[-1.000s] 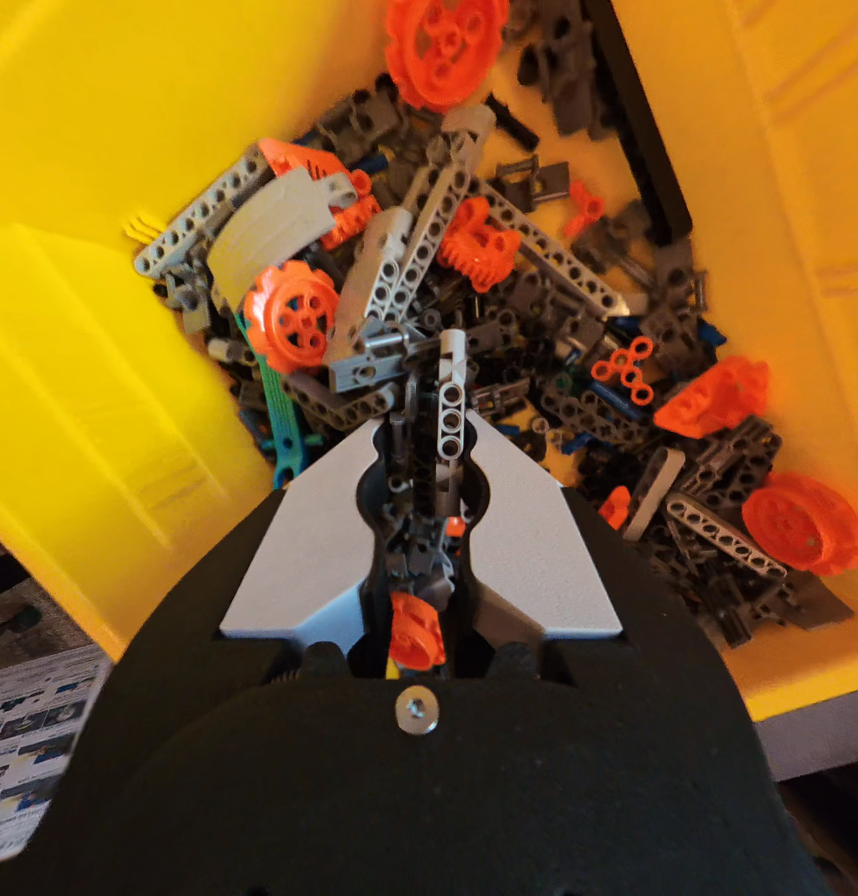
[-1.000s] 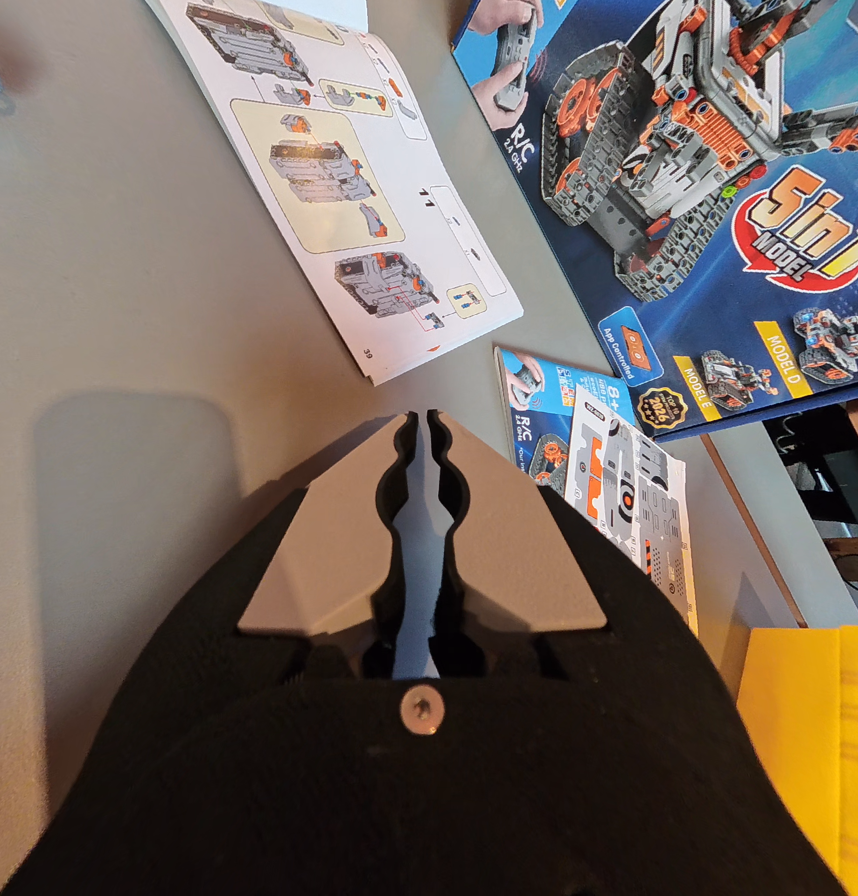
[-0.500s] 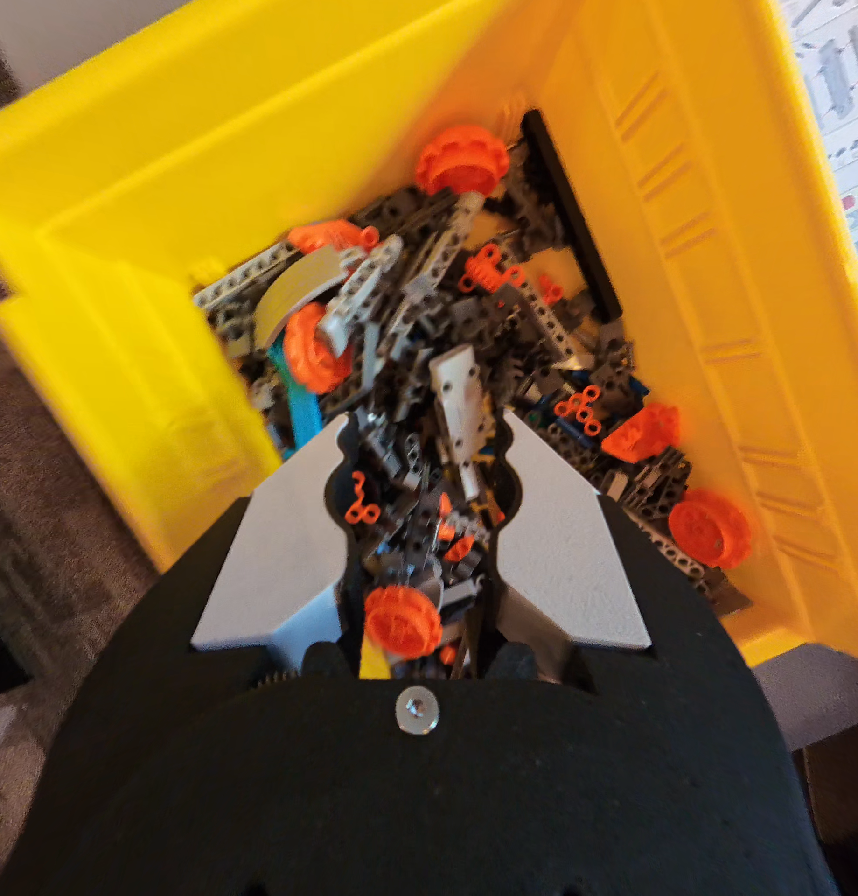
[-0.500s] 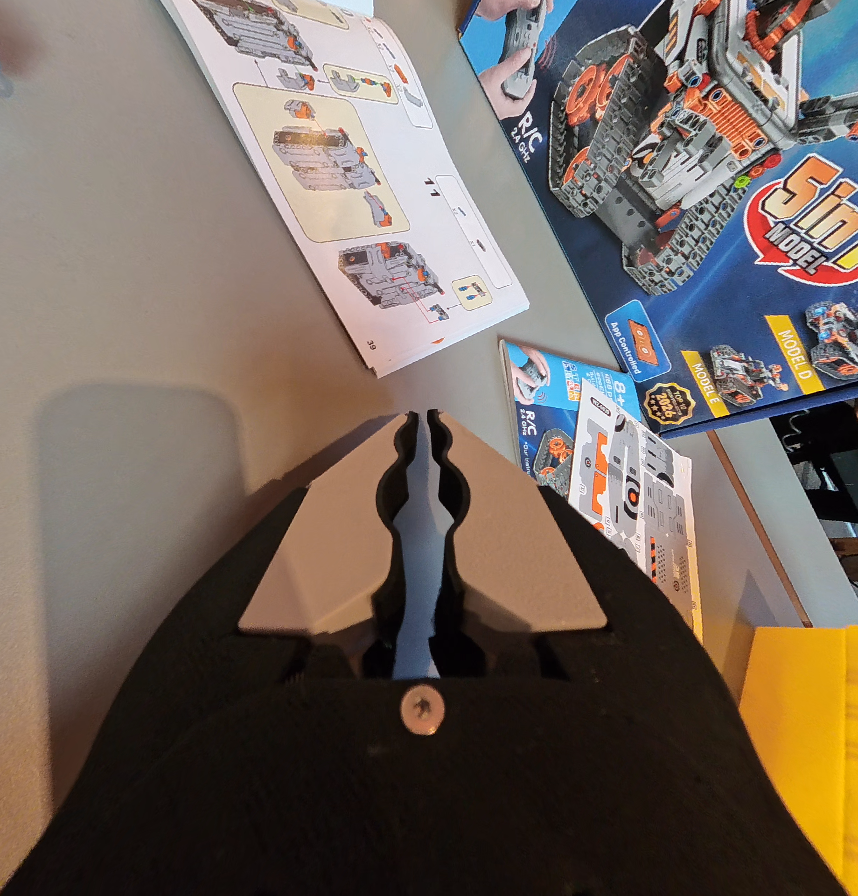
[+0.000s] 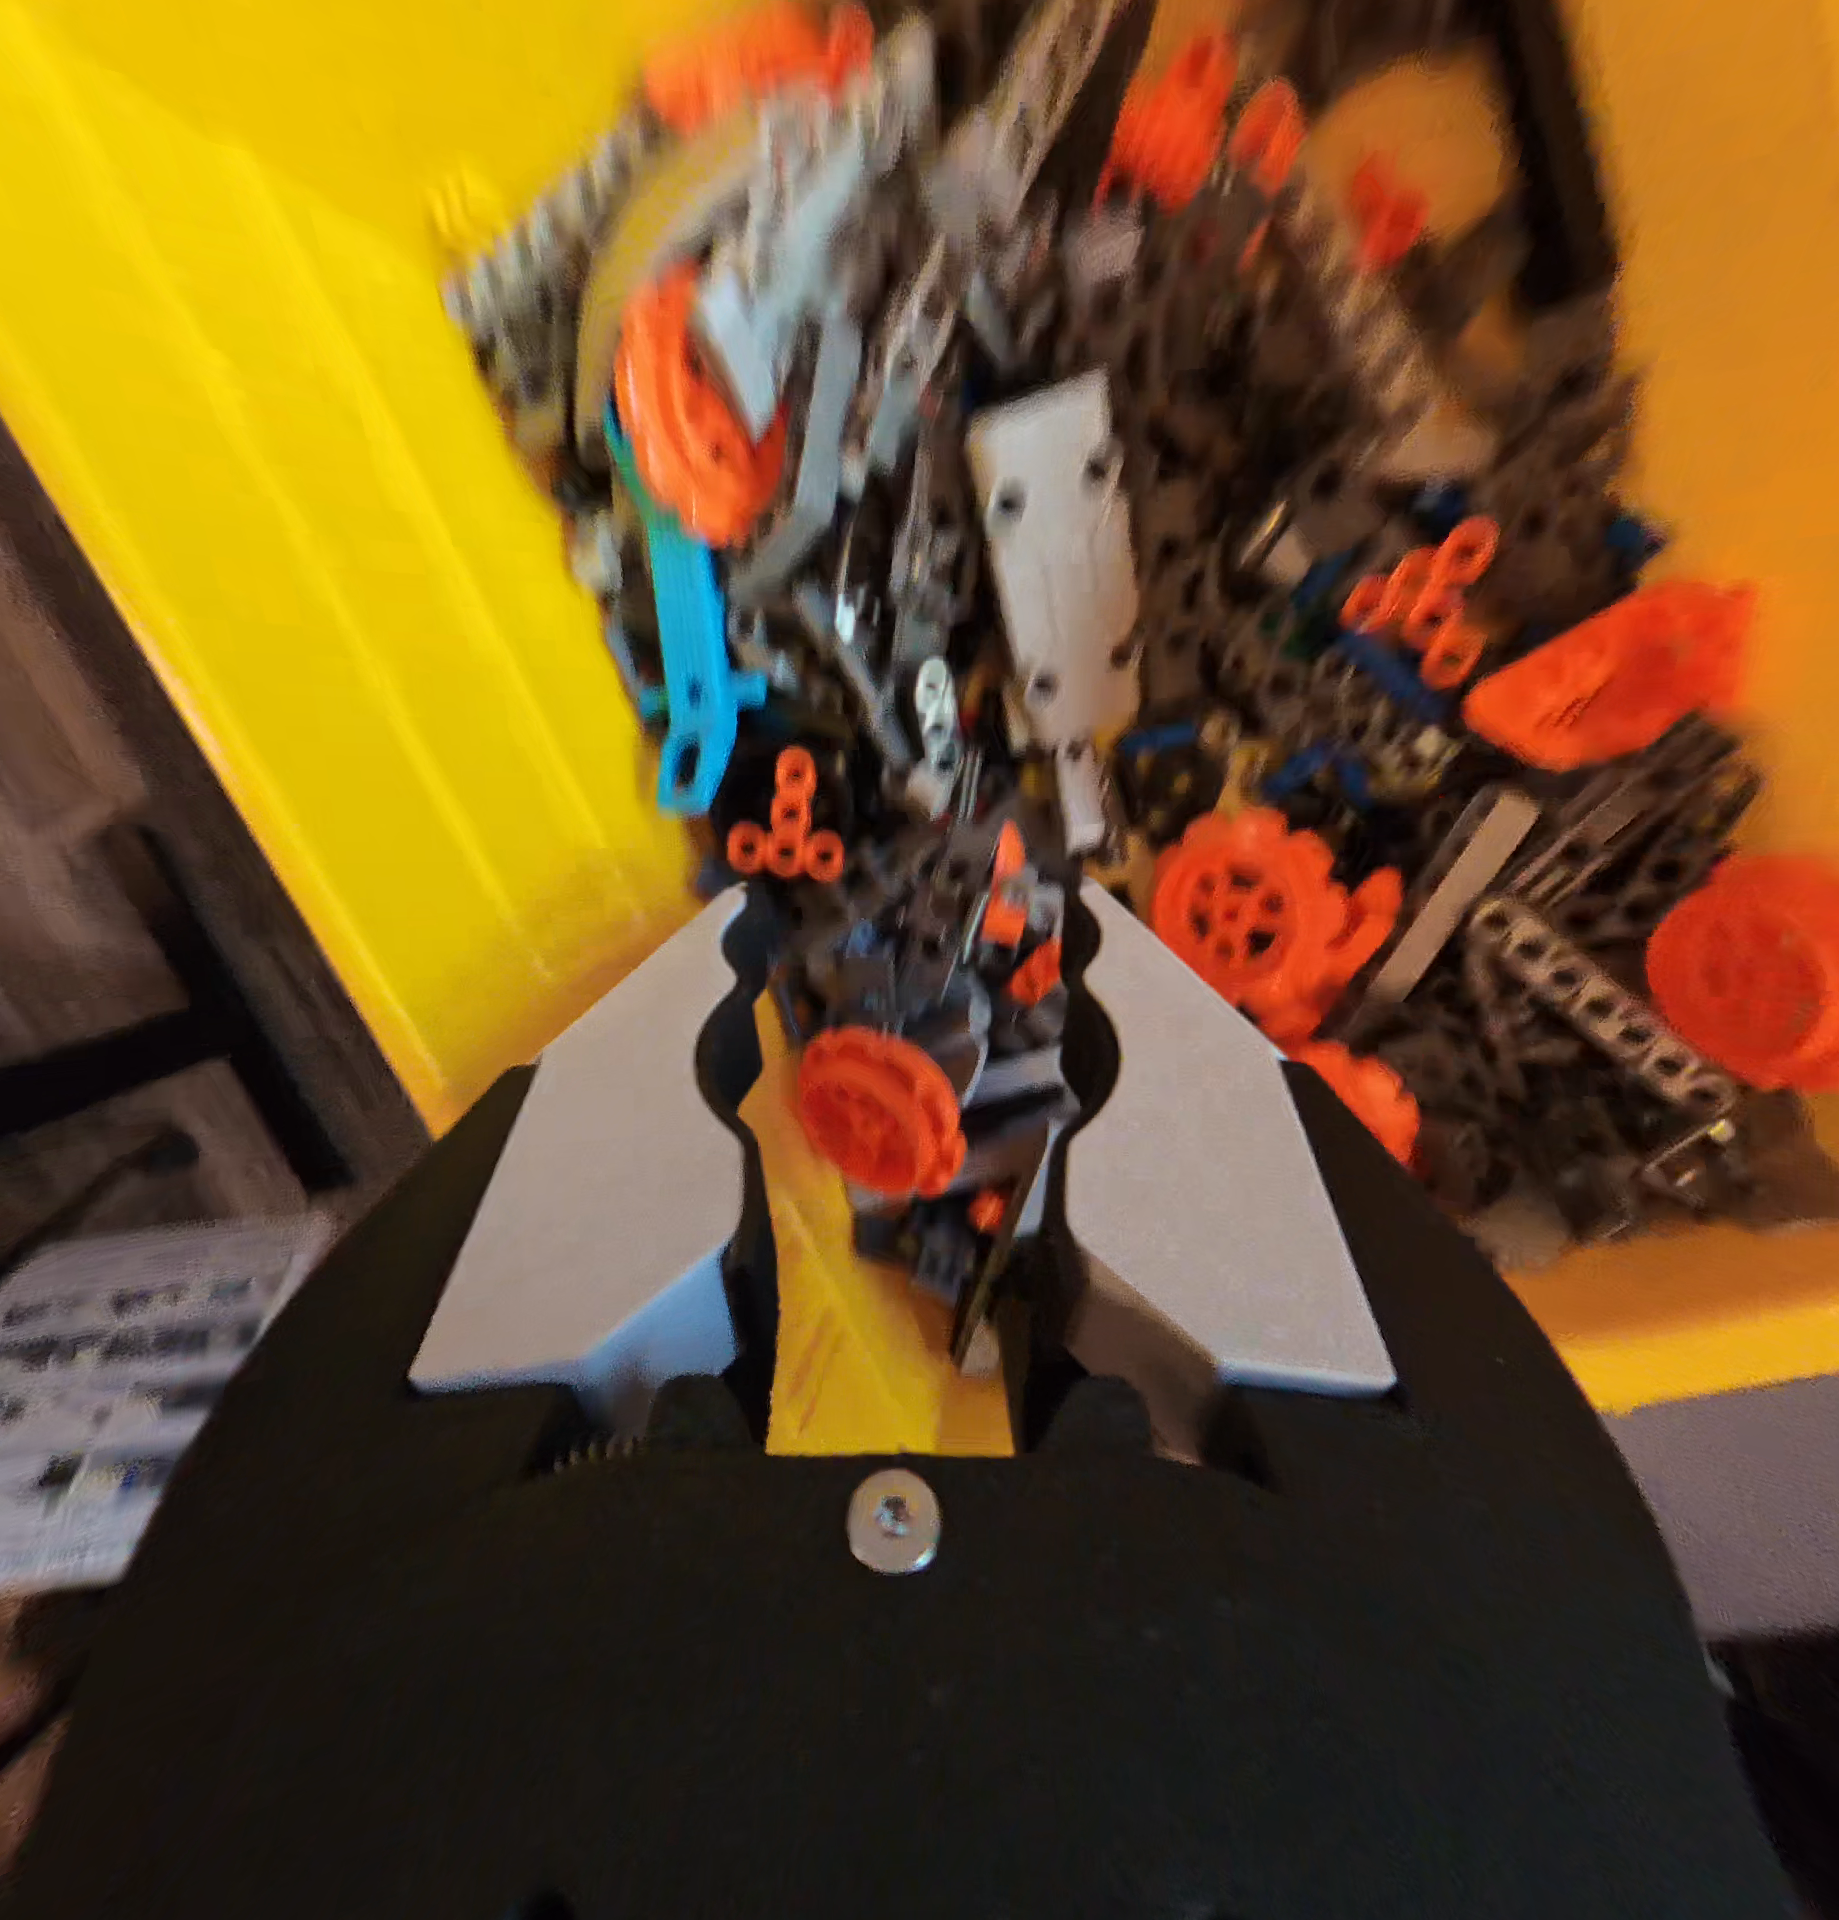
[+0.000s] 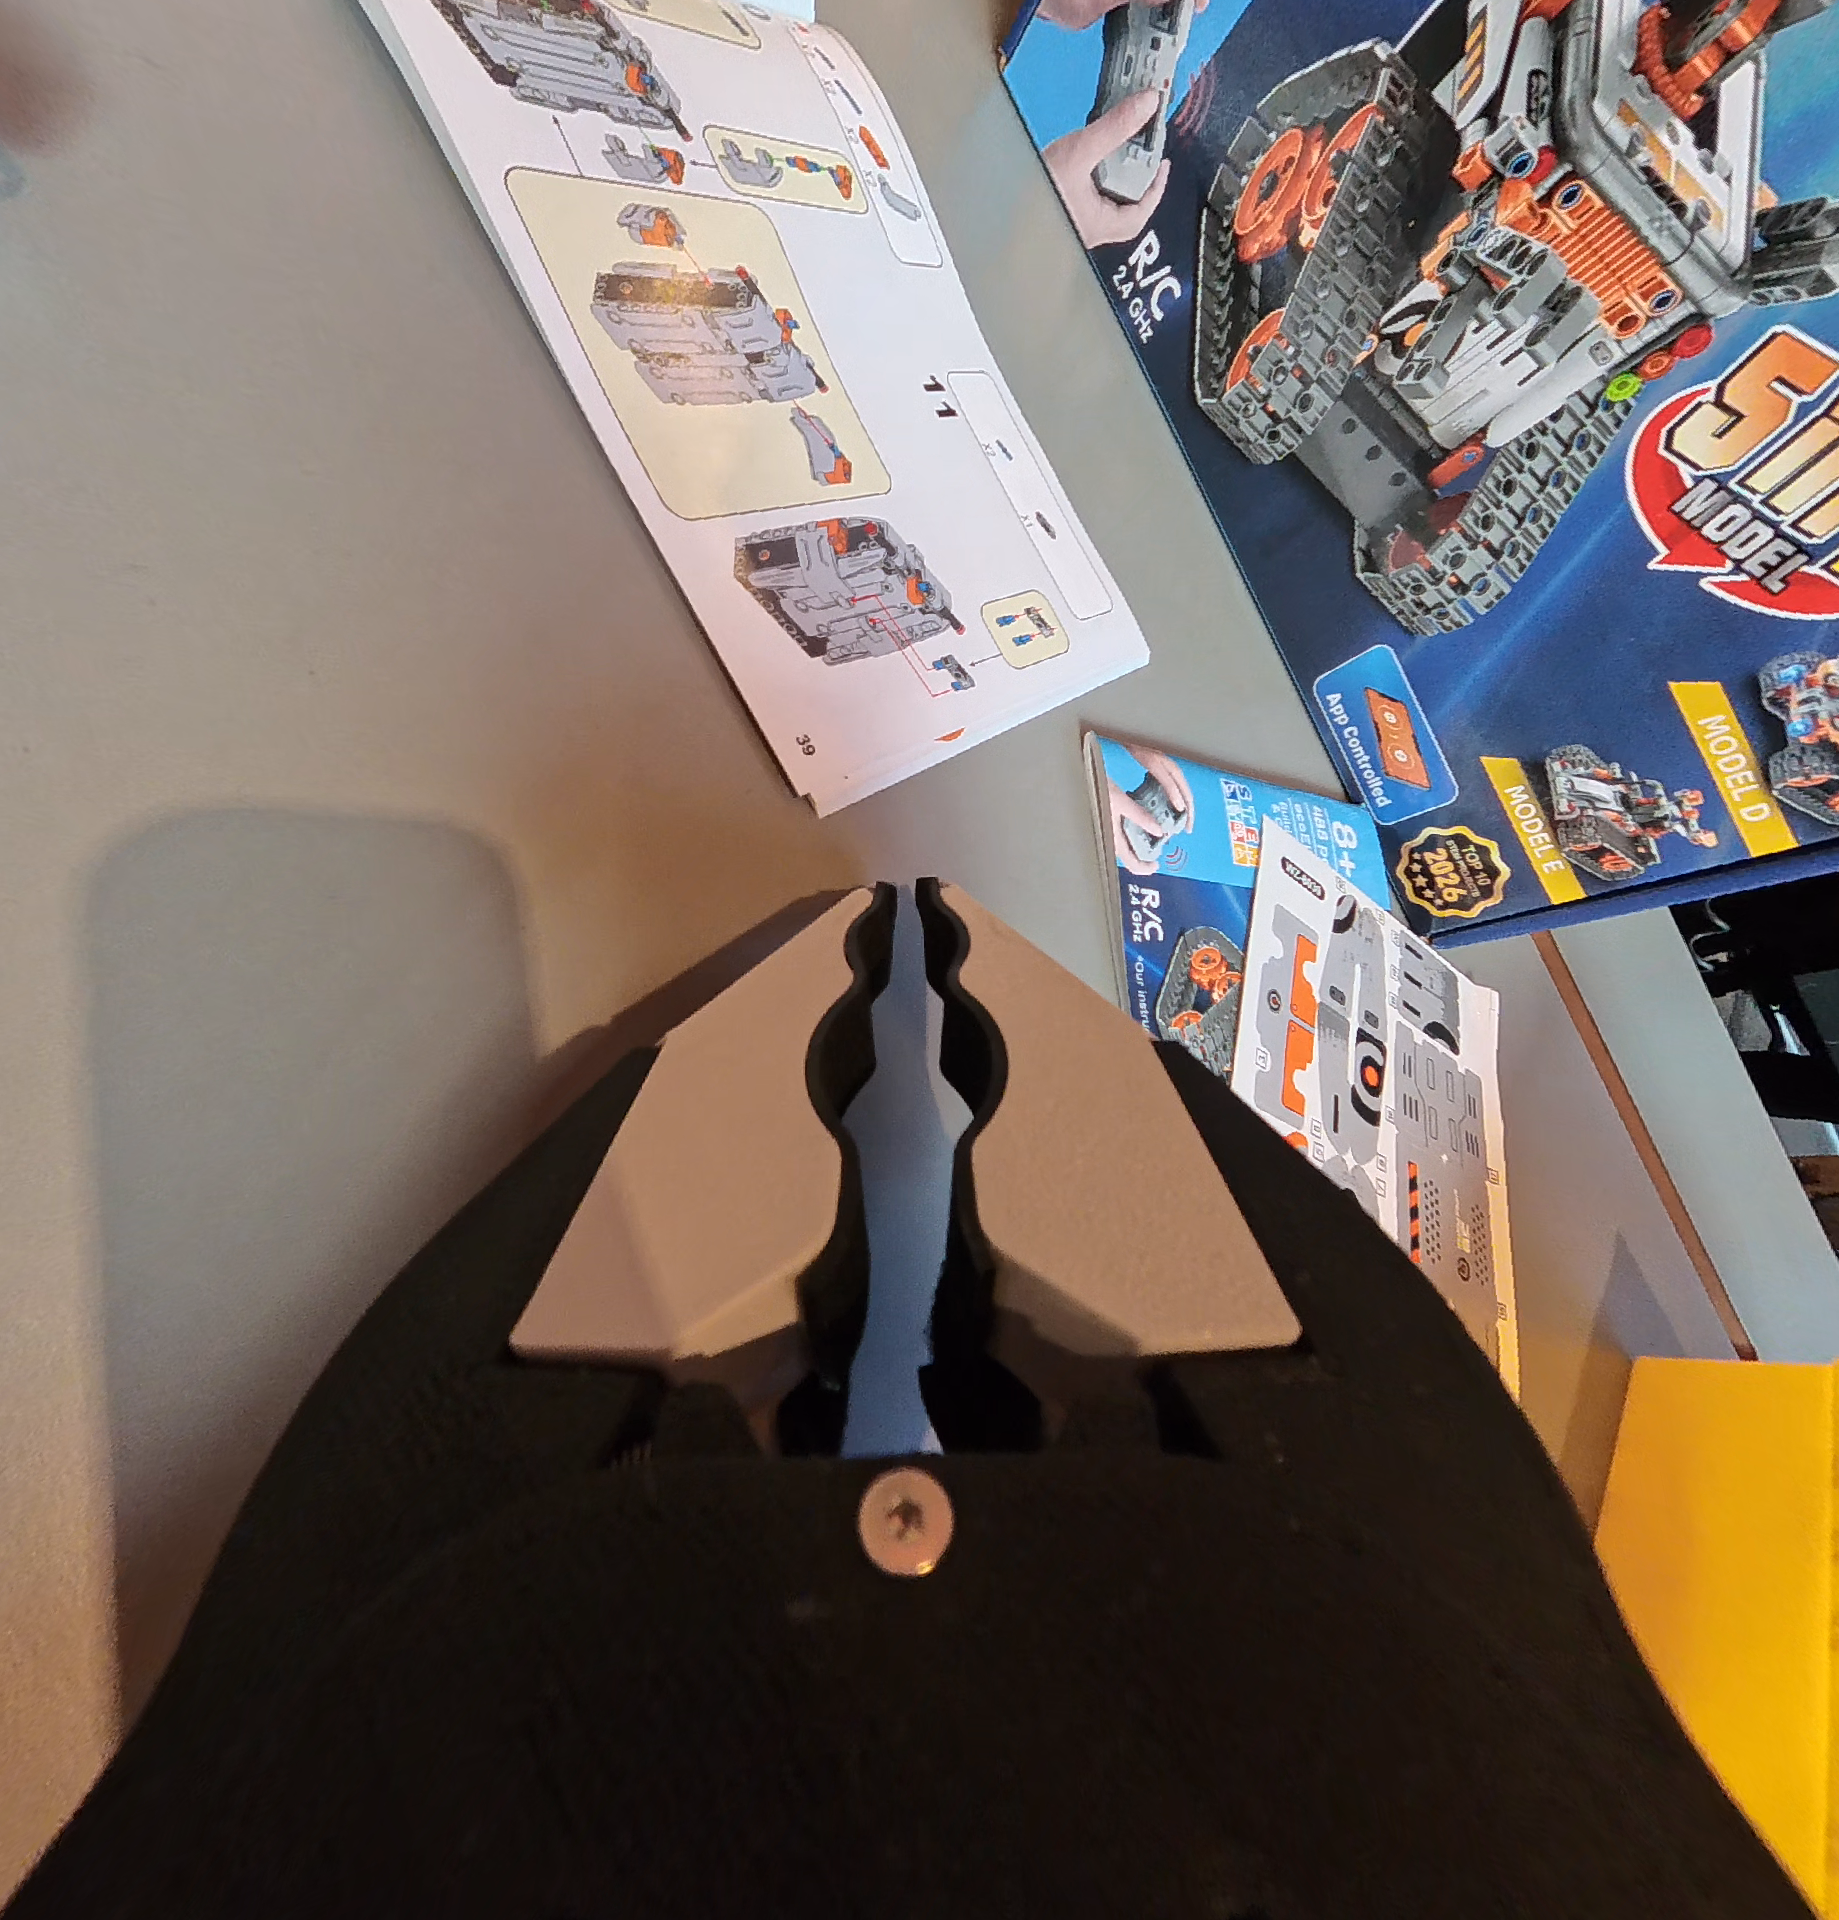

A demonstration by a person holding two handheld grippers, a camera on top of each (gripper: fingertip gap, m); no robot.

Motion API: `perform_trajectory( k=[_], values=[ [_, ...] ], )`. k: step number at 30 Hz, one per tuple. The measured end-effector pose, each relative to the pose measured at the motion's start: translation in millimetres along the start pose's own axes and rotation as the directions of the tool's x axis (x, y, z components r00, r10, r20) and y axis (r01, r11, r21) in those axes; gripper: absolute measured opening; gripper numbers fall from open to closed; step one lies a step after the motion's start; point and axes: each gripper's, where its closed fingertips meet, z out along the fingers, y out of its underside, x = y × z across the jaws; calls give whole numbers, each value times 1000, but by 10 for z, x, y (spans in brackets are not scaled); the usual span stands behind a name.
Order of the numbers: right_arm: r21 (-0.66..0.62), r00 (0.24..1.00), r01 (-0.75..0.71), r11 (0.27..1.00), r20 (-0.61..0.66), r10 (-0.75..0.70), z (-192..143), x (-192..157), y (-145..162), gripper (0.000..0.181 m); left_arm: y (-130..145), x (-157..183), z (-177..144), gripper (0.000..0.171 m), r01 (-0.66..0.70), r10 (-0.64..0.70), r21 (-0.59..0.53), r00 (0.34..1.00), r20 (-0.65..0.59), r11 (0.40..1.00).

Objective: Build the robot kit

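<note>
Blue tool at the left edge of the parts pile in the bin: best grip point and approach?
Likely the long flat shank of the blue tool, mid-length, tongs straddling its narrow width from above. It lies atop the pile beside the yellow bin wall; its upper end tucks under an orange wheel. Blur limits detail.

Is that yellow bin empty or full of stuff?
Far from empty: the yellow bin holds a heap of grey, black and orange building pieces.

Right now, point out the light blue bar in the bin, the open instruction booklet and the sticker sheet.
light blue bar (image 5: 693, 665), left wrist view, mid-length of it.
open instruction booklet (image 6: 790, 416), right wrist view, middle of the page.
sticker sheet (image 6: 1393, 1091), right wrist view, its centre.
</note>
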Motion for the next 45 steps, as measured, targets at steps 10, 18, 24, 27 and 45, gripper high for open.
perform_trajectory(
  k=[10,18,24,27,45],
  values=[
    [-8,1000,7,1000,-16,-7,-37,20,25,4,-550,68,377,15,-60,60,14,998,9,998],
    [-2,1000,-1,1000,4,1,-6,17,20,3,-604,-243,118,16,13,-18,73,997,76,997],
    [-11,1000,9,1000,3,-9,-28,3,39,3,-445,-85,-4,45,63,-61,70,998,-25,996],
    [-9,1000,3,1000,3,-2,-32,11,46,3,-116,-52,-166,54,99,-99,-8,995,-16,995],
    [-4,1000,12,1000,-5,-12,-48,20,13,3,461,262,106,77,30,-51,-306,997,-61,952]
  ],
)
